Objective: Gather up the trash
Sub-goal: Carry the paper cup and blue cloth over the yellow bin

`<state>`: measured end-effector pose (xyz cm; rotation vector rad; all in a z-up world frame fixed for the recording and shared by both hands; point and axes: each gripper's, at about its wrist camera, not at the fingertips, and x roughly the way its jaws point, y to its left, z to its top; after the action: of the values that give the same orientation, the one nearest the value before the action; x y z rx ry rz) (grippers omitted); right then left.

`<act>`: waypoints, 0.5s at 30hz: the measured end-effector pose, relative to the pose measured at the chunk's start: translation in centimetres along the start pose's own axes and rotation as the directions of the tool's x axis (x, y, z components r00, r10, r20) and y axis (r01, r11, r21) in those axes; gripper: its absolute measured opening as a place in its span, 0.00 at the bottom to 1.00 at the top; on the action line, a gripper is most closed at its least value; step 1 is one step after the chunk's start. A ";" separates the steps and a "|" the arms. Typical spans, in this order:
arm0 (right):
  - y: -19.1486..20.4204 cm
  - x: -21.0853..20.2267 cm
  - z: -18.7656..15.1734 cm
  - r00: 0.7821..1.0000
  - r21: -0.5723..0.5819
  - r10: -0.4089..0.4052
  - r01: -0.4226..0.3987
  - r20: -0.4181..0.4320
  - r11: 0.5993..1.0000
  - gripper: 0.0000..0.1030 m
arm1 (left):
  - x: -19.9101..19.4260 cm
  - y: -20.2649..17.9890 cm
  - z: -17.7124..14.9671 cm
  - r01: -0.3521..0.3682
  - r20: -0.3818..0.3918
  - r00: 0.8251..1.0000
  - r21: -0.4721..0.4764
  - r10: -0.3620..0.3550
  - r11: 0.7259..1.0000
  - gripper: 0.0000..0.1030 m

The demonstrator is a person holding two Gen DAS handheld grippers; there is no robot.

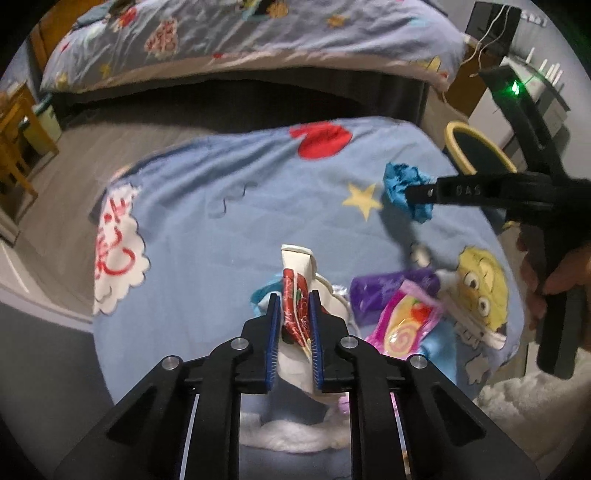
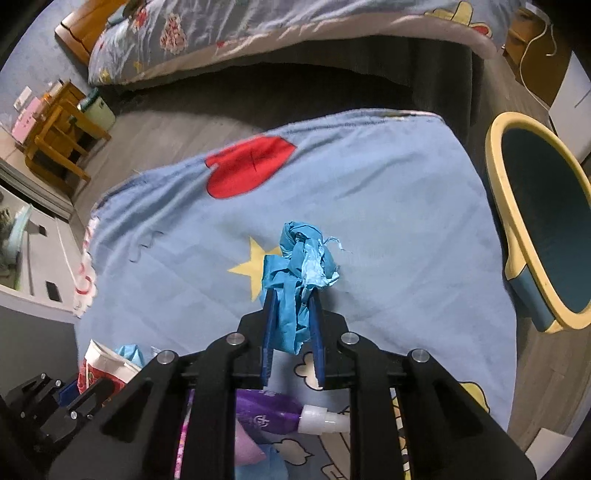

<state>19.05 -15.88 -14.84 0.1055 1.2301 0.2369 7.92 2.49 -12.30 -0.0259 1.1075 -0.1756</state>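
1. Nearest my left camera, the left tongs [image 1: 294, 295] are clamped on a crushed red-and-white paper cup [image 1: 295, 284], its white rim pointing to the far side; the blue pads press it on both sides.
2. In my right view, the right tongs [image 2: 291, 297] grip a crumpled blue paper wad [image 2: 301, 266], pinched between both pads, above the yellow star [image 2: 253, 266] printed on the sheet.
3. Both pieces of trash sit over a light blue cartoon bedsheet [image 1: 221, 206] spread over a low surface; whether they are lifted clear of it I cannot tell.
4. Just right of the cup lie a purple pouch [image 1: 391, 291] with a white spout and a pink candy wrapper [image 1: 404, 325], touching each other on the sheet.
5. At the far right, on the floor beside the sheet, stands a yellow-rimmed bin [image 2: 535, 221] with a dark inside.
6. A hand [image 1: 554, 280] holds the right tool's handle at my left view's right edge.
7. A bed [image 2: 258, 33] with a patterned cover lies on the far side.
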 end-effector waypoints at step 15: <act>-0.6 -10.4 1.8 0.980 -0.048 0.056 -0.048 0.188 0.998 0.15 | -5.7 -0.4 4.0 0.014 0.212 0.977 0.012 -0.017 1.000 0.15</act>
<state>17.52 -18.81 -4.83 0.1201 1.0327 0.2923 8.96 2.73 -5.46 -0.0426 0.8935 -0.1884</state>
